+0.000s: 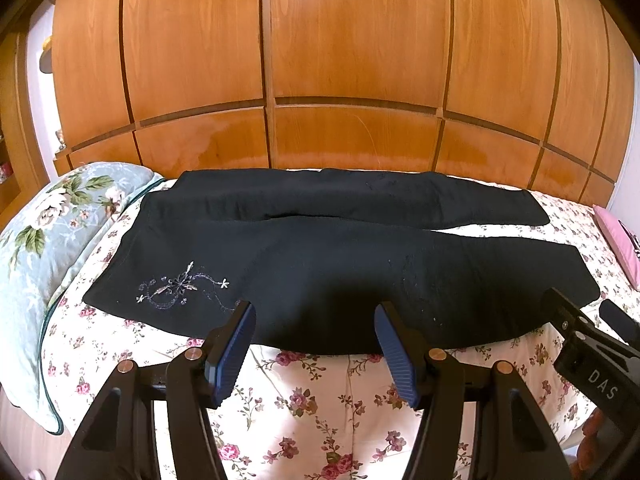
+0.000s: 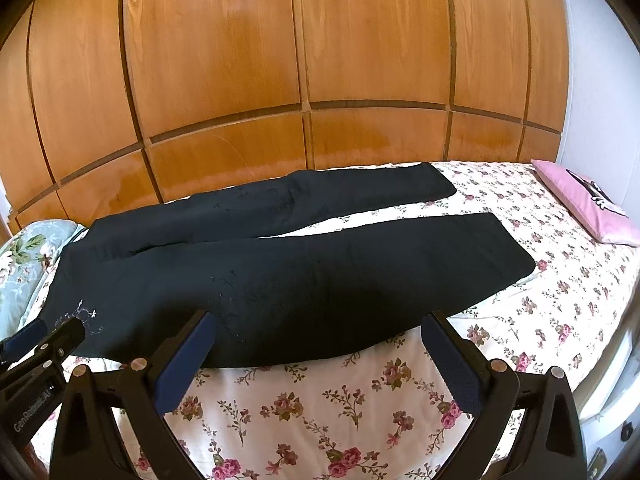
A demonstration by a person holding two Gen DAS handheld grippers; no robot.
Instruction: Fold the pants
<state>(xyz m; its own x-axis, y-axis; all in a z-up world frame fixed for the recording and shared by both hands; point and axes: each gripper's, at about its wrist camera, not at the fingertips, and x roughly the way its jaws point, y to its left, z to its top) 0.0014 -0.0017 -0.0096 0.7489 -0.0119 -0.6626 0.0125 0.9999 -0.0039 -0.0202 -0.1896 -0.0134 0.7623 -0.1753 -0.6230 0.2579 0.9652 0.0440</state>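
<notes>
Black pants lie spread flat on the bed, just ahead of my grippers. My left gripper and right gripper both gape open, holding nothing, above the near leg's edge.

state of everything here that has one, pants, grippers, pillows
black pants: unfolded, spread flat on the bed, legs apart
left gripper: open, holding nothing, at the near edge of the pants
right gripper: open, holding nothing, at the near edge of the pants
floral pillow: lying at the waistband end
pink pillow: lying flat beyond the leg ends
</notes>
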